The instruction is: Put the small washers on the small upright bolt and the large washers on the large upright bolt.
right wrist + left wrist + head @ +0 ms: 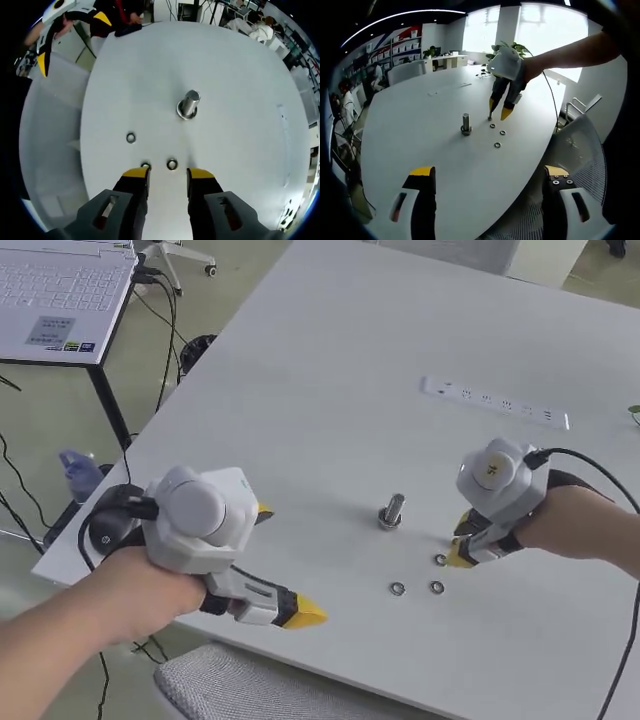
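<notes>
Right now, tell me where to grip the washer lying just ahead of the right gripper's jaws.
Pinch the washer across its outer rim, with the right gripper coming down steeply from above. It lies flat and thin on the table, so probably only the rim edges offer a hold. The open jaws stand roughly either side of it.

Where both grippers are sitting right now
Left gripper [287, 562] is hovering wide open by the bench's [330, 390] near edge; right gripper [460, 558] is pointing tips-down, jaws sitting slightly parted.

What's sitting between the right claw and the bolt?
One washer, just ahead of the right claw; past it the table is bare up to the bolt. The right gripper view shows this.
</notes>
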Available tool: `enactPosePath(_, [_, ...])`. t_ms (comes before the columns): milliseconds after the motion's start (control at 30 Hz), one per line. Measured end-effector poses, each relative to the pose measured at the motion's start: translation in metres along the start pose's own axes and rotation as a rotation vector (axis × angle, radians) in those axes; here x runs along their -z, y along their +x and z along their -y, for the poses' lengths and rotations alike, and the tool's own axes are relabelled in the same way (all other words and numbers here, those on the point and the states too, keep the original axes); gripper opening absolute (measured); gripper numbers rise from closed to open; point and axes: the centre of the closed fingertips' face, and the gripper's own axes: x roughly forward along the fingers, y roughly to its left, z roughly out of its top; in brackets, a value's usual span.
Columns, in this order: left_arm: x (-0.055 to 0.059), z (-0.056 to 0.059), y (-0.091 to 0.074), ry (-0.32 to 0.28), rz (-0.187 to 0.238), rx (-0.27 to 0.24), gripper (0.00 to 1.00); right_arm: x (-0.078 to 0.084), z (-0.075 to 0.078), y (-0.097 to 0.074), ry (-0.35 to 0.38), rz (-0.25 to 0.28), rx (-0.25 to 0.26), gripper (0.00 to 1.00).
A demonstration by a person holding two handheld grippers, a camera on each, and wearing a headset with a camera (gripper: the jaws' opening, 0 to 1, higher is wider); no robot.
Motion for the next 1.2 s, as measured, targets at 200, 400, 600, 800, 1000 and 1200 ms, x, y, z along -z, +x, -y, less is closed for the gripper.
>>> enactPosePath(200, [-0.003, -0.004, 0.0, 0.002, 0.004, -0.007, 0.88, 0.0, 0.002, 0.008, 0.0, 0.005, 0.006, 0.31])
enactPosePath(400, [-0.002, -0.002, 0.001, 0.002, -0.002, -0.003, 0.88, 0.007, 0.003, 0.016, 0.002, -0.01, 0.006, 0.3])
enactPosePath(600, [0.0, -0.001, 0.001, 0.002, -0.008, 0.001, 0.87, 0.006, 0.004, 0.022, -0.009, -0.015, 0.013, 0.3])
enactPosePath(800, [0.003, -0.001, -0.001, 0.0, -0.019, 0.0, 0.86, 0.006, 0.003, 0.028, -0.02, -0.025, 0.007, 0.29])
enactPosePath(1000, [0.007, -0.001, -0.002, -0.005, -0.025, 0.001, 0.86, 0.011, 0.005, 0.034, -0.047, -0.046, 0.006, 0.28])
enactPosePath(1200, [0.009, 0.001, -0.001, -0.011, -0.027, 0.005, 0.86, 0.01, 0.006, 0.036, -0.081, -0.062, 0.009, 0.26])
